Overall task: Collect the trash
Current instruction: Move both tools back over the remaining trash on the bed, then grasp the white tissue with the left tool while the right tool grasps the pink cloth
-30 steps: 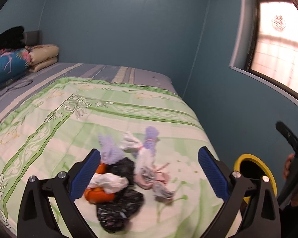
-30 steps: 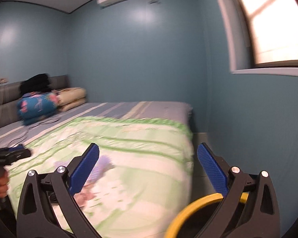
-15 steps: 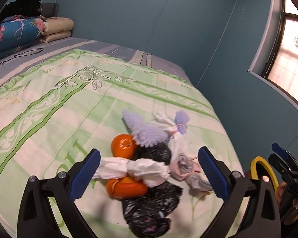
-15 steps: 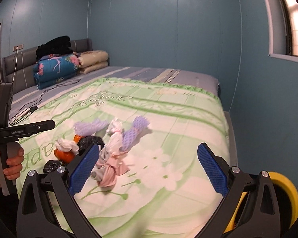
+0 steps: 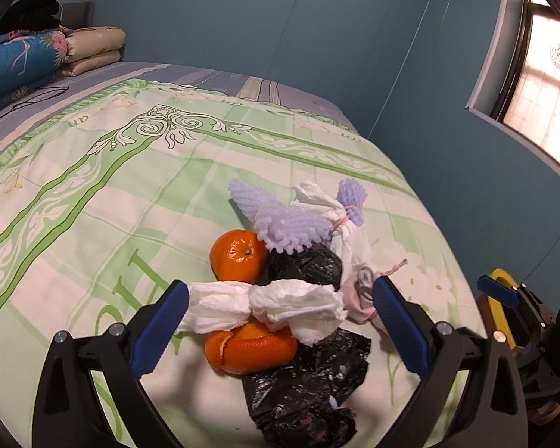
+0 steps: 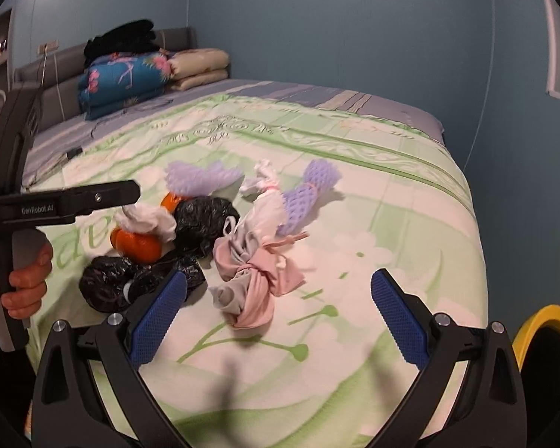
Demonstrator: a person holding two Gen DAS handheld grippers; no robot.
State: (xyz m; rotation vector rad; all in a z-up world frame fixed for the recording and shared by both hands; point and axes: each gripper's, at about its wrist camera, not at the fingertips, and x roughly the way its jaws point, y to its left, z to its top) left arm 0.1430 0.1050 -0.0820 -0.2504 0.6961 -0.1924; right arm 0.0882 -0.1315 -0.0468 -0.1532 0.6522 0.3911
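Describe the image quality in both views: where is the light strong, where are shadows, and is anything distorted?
Left wrist view: the window is overexposed, and the fisheye bends the bed edge; the trash is sharp. Right wrist view: softer light, dark gripper shadows fall on the quilt near the bottom, and the walls curve at the rim.

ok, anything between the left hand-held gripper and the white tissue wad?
Nothing visible. The left hand-held gripper is open with the tissue wad already between its fingers, lying on top of the orange peel, black bag just to the right.
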